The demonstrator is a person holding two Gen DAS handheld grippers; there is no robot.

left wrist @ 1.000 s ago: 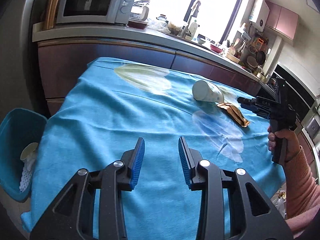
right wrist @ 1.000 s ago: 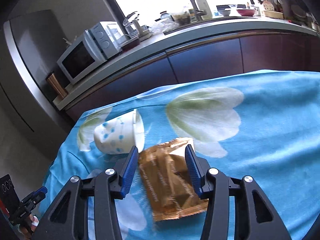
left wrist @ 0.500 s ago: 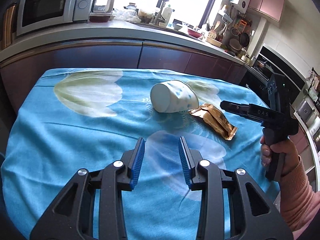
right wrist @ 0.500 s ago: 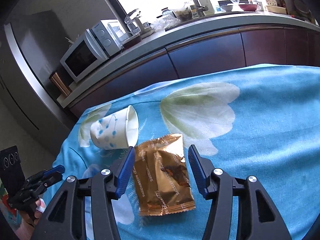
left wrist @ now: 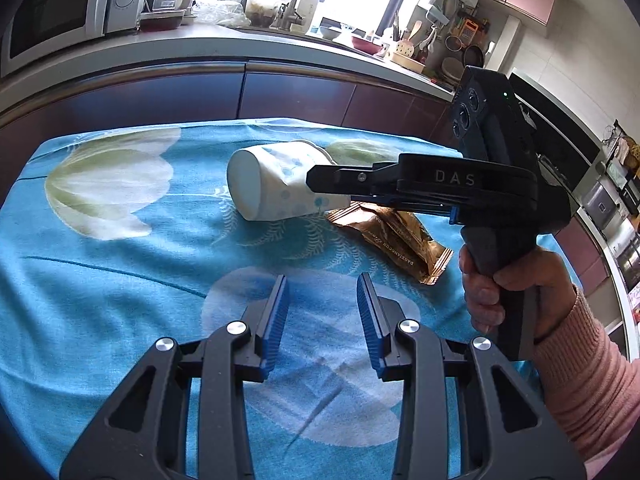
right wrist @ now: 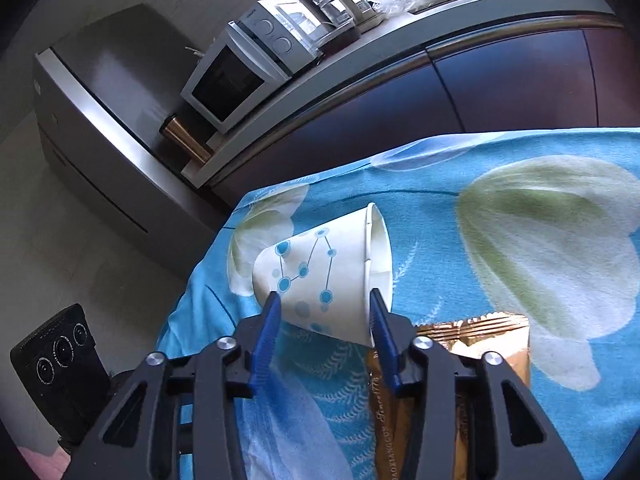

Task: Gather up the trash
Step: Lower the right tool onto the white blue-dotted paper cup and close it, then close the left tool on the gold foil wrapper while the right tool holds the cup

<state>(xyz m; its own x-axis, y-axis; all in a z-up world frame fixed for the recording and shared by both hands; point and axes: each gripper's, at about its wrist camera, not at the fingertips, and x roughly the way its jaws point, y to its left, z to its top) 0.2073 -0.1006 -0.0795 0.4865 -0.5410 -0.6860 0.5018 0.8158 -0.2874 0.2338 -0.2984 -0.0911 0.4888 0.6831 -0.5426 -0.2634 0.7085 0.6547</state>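
Paper cup (right wrist: 320, 276) on its side near the table's (left wrist: 100, 280) far edge, likely light, crushable (grip mid-wall, gently). Right hand-held gripper (right wrist: 325, 306) just closing, straddling it; left hand-held gripper (left wrist: 322, 300) narrow, empty.

Both tools are black plastic with blue ribbed pads on the fingers (left wrist: 276, 312) and round silver screws at the pivots. The right gripper (left wrist: 316, 179) has a pistol-style handle, "DAS" embossed on its side, and a box on top — three round lenses, one small green light. The hand (left wrist: 516, 284) wears a pink ribbed knit sleeve (left wrist: 584, 368).
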